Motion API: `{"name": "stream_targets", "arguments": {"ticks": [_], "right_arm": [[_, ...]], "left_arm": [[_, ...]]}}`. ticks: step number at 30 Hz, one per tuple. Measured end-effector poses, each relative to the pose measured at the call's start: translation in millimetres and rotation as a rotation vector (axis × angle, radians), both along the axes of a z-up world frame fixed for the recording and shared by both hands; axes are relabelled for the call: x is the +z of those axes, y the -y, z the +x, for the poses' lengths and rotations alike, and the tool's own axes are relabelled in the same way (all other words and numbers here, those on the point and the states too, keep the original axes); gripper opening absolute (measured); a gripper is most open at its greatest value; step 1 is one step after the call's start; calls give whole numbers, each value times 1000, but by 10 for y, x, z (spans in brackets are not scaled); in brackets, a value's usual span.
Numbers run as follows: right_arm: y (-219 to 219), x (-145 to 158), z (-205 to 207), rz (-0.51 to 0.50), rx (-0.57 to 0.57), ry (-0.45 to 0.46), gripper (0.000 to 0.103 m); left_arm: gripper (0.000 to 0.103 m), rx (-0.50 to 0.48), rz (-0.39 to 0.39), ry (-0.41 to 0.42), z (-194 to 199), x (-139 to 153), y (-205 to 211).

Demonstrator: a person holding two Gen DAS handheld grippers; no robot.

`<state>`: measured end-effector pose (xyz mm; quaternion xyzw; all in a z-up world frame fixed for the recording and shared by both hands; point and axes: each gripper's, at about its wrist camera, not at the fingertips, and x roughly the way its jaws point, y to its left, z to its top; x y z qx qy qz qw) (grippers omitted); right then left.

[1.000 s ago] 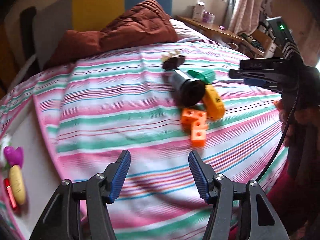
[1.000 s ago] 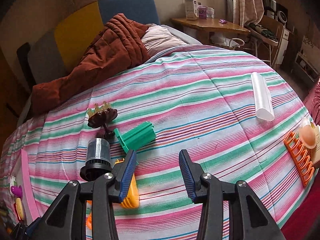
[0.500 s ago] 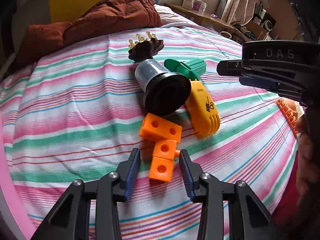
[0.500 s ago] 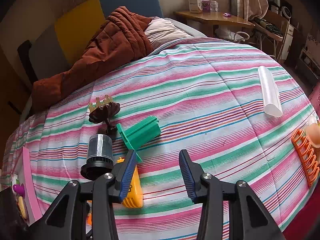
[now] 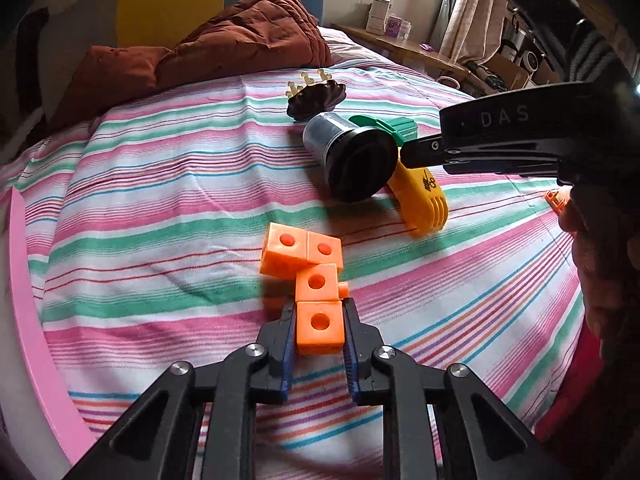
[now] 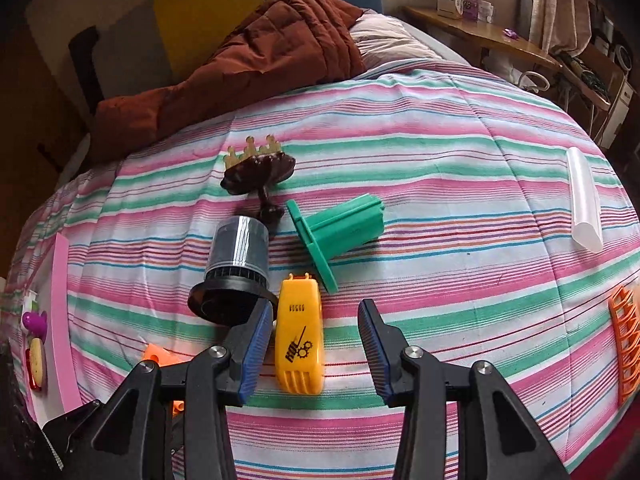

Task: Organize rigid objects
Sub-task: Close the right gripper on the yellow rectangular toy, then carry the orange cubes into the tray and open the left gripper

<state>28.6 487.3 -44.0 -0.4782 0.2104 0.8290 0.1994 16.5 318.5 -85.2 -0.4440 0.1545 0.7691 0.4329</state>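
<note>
My left gripper (image 5: 319, 330) is shut on the nearest cube of an orange linked-cube piece (image 5: 310, 270) that lies on the striped bedspread. My right gripper (image 6: 316, 338) is open, with a yellow toy (image 6: 300, 338) lying between its fingers on the bed; it also shows in the left wrist view (image 5: 420, 196). A black and silver cylinder (image 6: 236, 264) lies just left of the yellow toy. A green flanged piece (image 6: 340, 232) and a dark brown crowned stand (image 6: 256, 172) lie beyond. The right gripper appears side-on in the left wrist view (image 5: 404, 150).
A clear white tube (image 6: 584, 200) lies at the bed's right side and an orange rack (image 6: 626, 344) at the right edge. A pink tray (image 6: 60, 320) with small toys sits at the left. A brown quilt (image 6: 260, 52) is heaped at the headboard.
My left gripper moved forward to the orange cubes and closed on the nearest cube. My right gripper came down and forward so its open fingers now straddle the yellow toy.
</note>
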Motion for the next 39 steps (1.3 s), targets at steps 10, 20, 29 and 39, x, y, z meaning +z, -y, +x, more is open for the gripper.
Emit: {"name": "stream_targets", "arguments": {"ticks": [10, 20, 29, 39], "right_arm": [[195, -275, -167, 85, 93, 163, 26], [144, -363, -170, 34, 85, 168, 26], [222, -378, -144, 89, 120, 173, 26], [369, -392, -162, 172, 163, 191, 26]], "left_arm": [[20, 12, 13, -45, 138, -22, 171], [20, 6, 29, -53, 156, -33, 216], [20, 24, 25, -40, 165, -15, 267], [20, 46, 27, -4, 196, 36, 418]]}}
